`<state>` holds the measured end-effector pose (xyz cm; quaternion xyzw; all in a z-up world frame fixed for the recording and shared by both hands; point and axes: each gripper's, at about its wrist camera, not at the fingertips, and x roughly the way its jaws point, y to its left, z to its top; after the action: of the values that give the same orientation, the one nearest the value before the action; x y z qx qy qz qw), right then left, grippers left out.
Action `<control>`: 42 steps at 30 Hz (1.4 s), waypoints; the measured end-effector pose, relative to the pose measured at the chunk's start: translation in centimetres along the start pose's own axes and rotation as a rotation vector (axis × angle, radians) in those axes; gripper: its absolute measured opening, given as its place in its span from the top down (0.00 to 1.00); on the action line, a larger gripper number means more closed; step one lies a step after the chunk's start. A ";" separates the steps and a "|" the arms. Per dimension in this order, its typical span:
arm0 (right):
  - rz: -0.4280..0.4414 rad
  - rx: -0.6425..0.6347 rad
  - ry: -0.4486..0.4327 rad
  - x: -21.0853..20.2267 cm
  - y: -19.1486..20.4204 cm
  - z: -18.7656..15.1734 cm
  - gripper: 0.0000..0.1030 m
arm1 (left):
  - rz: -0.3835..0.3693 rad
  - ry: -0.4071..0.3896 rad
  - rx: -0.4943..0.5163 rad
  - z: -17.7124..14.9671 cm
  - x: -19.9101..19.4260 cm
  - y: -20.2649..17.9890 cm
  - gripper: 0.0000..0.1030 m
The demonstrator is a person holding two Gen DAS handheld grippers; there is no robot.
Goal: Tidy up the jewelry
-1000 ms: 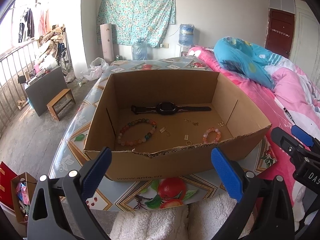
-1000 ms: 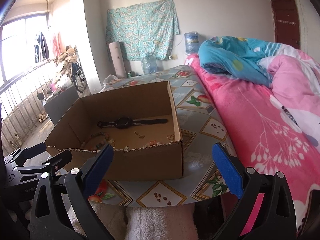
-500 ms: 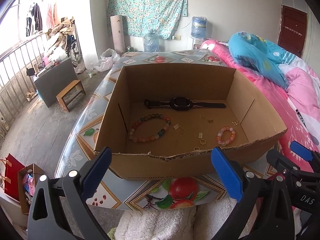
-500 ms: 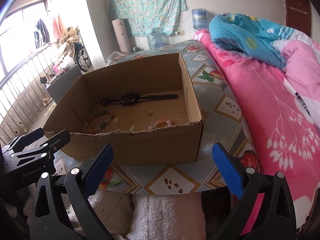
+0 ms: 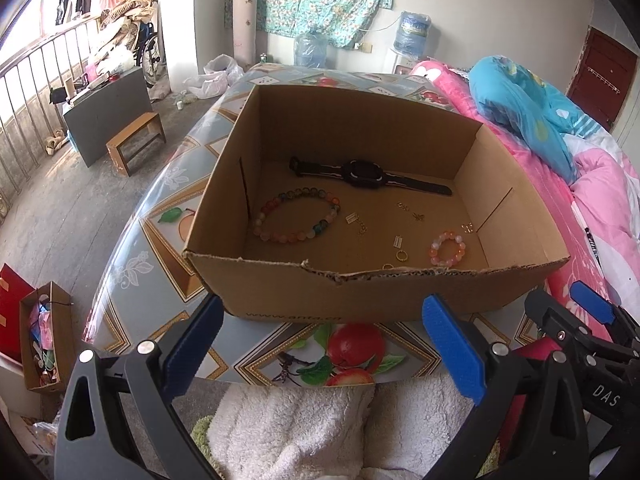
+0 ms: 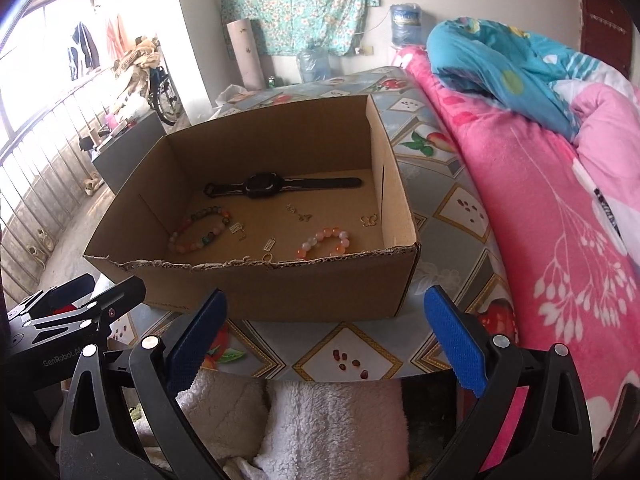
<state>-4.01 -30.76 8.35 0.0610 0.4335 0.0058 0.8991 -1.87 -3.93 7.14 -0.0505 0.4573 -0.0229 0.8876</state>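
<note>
One open cardboard box [image 5: 372, 292] sits on the desk [image 5: 160, 224] with the fruit-patterned cover, and all the jewelry lies on the box's floor. Against the box's far wall lies one black watch [image 5: 366, 174], strap stretched flat. There are two bead bracelets: a large multicoloured bracelet [image 5: 298, 220] near the box's left wall, and a small pink-orange bracelet [image 5: 448, 248] near its right front corner. Between them are scattered several small gold pieces [image 5: 400, 242], too tiny to count surely; one gold ring [image 5: 401, 255] lies just left of the small bracelet. Outside the box, before its front wall, the left claw [image 5: 320, 344] and the right claw [image 6: 324, 340] each hover wide open, holding nothing. One pink blanket [image 6: 540, 220] lies right of the box.
</note>
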 end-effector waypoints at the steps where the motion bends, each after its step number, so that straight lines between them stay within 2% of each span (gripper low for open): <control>1: -0.004 -0.004 0.006 0.2 0.1 0.0 0.08 | 0.001 0.014 -0.009 0.0 0.2 0.2 0.05; 5: -0.012 -0.012 0.025 0.8 0.6 0.1 0.08 | 0.001 0.057 -0.024 -0.1 0.9 0.5 0.05; 18: -0.029 -0.013 0.084 2.6 0.6 0.3 0.08 | 0.005 0.085 0.010 -0.2 2.2 -0.3 0.05; 42: -0.038 -0.027 0.092 2.9 0.9 0.6 0.08 | 0.020 0.084 0.029 -0.2 3.0 -0.9 0.06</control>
<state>-1.71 -29.74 6.57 0.0403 0.4752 -0.0029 0.8790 -0.33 -5.10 4.67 -0.0321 0.4942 -0.0229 0.8685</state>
